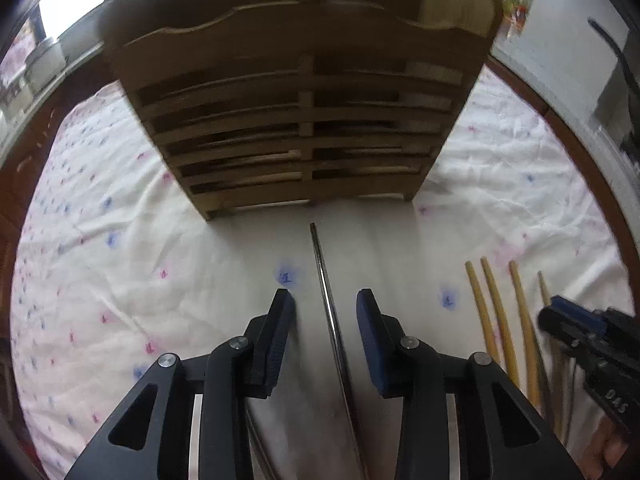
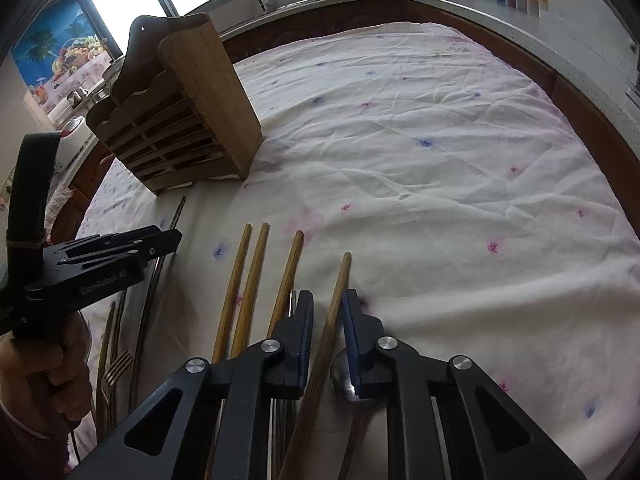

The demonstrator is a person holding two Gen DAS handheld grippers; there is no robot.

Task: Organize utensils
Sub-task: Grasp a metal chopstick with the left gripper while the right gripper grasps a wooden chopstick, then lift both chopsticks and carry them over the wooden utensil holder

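Here, in the left wrist view, the left gripper [image 1: 325, 304] points steeply down at the white flower-printed tablecloth [image 1: 120, 240], its jaws partly apart and straddling a thin grey metal chopstick [image 1: 326, 300]. The stick runs lengthwise between the pads, its far tip aimed at the slatted bamboo utensil rack [image 1: 296, 120] just beyond; gaps show on both sides, so nothing is clamped yet. Off to the right lie four yellow-brown bamboo chopsticks [image 1: 496, 312], roughly parallel to it, with the right gripper [image 1: 560, 312] at the outermost of them.

In the right wrist view, the right gripper's jaws stand narrow around that outermost bamboo chopstick [image 2: 334, 320]. The stick lies along the fingers, tip pointing away; it seems to touch the right pad, but whether both pads press I cannot tell. A steel spoon [image 2: 348, 380] lies under the right finger, and steel forks [image 2: 116, 368] lie beside the left gripper [image 2: 168, 240]. The rack [image 2: 180, 112] stands far left, nearer the left hand, so I judge its stick has the shorter trip.
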